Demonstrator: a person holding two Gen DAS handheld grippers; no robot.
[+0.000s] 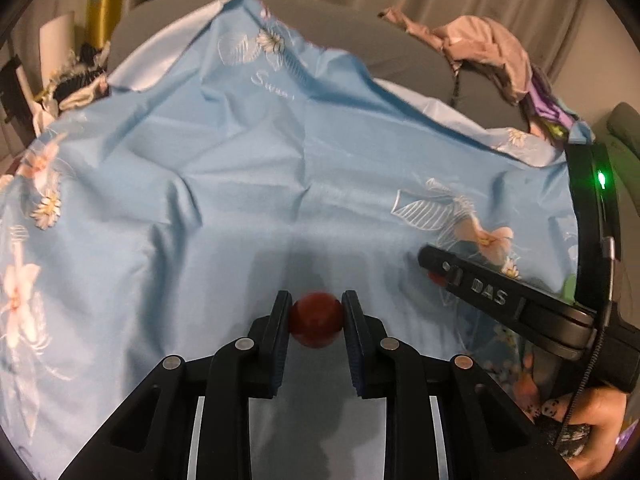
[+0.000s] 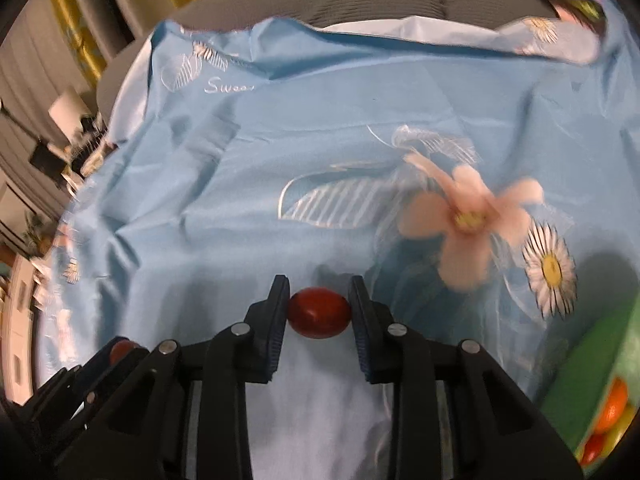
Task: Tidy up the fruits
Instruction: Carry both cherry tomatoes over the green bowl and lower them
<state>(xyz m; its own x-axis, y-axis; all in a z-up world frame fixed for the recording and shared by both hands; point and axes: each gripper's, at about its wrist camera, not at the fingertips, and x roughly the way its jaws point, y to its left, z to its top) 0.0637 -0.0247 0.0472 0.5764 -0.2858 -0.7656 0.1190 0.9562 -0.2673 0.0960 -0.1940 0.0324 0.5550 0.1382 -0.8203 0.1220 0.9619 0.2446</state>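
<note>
In the left wrist view my left gripper (image 1: pixel 316 308) is shut on a round dark red fruit (image 1: pixel 316 322), held just above the blue flowered cloth (image 1: pixel 240 160). My right gripper (image 1: pixel 434 270) shows at the right of that view, seen from the side, with a bit of red fruit (image 1: pixel 435 279) at its tips. In the right wrist view my right gripper (image 2: pixel 319 292) is shut on an oval dark red fruit (image 2: pixel 319 312) over the same cloth (image 2: pixel 280 140). The left gripper's red fruit (image 2: pixel 122 350) peeks out at the lower left.
A green box (image 2: pixel 600 380) holding orange, yellow and red fruits (image 2: pixel 612 404) stands at the lower right of the right wrist view. A grey sofa back (image 1: pixel 360 28) with pink clothes (image 1: pixel 480 44) lies behind the cloth. Clutter sits far left (image 1: pixel 72 80).
</note>
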